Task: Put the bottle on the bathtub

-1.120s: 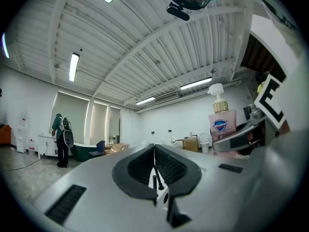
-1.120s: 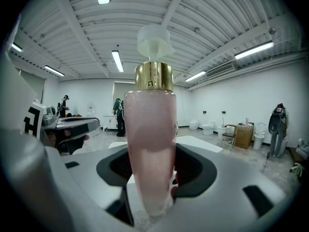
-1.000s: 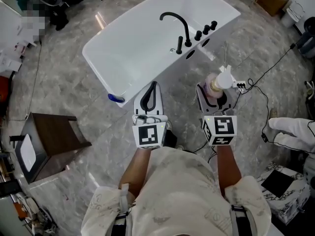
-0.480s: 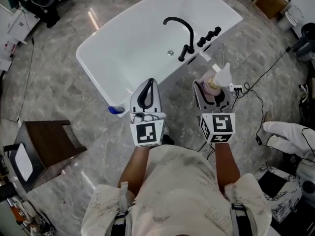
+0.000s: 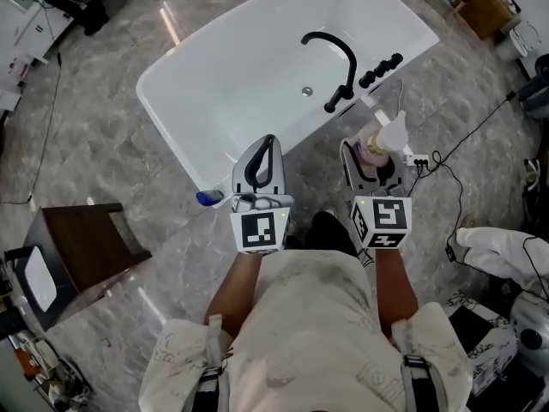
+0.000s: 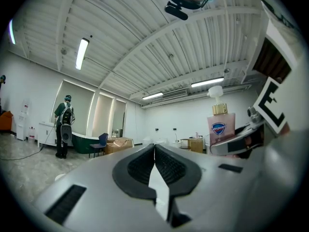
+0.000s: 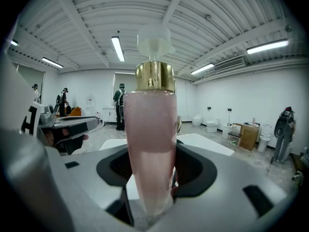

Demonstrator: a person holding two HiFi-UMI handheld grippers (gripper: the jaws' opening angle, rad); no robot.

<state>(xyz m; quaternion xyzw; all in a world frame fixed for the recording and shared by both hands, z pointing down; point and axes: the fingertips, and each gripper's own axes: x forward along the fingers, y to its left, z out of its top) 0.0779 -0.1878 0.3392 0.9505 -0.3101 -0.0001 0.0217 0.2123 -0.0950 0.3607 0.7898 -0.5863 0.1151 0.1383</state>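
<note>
Two grippers hang side by side over the grey floor, just short of the near rim of the bathtub (image 5: 184, 114). On the left, the left gripper (image 5: 267, 144) is clenched on nothing, its black pads pressed together, so it is in no position to steady anything. Swung carelessly, it could knock the small blue object (image 5: 208, 197) at the tub's near corner. Further right along the rim stand the black faucet (image 5: 336, 54) and a row of black knobs (image 5: 383, 64), which take up much of the ledge nearest the load. On the right, the right gripper (image 5: 375, 166) is clamped on the pink bottle (image 5: 374, 147), which is upright in the air near the rim and not yet on it. The jaws appear to hold it low on its body, with the gold collar and white pump well above them, so a quick move could make it lean or turn in the grip. The ledge looks narrow, glossy and rounded. Set down off-centre or let go too early, the bottle may tip into the basin or drop to the floor. Its pump could also catch a knob. At far right a black cable (image 5: 450, 148) lies loose near the person's feet and could snag them on a step forward.
</note>
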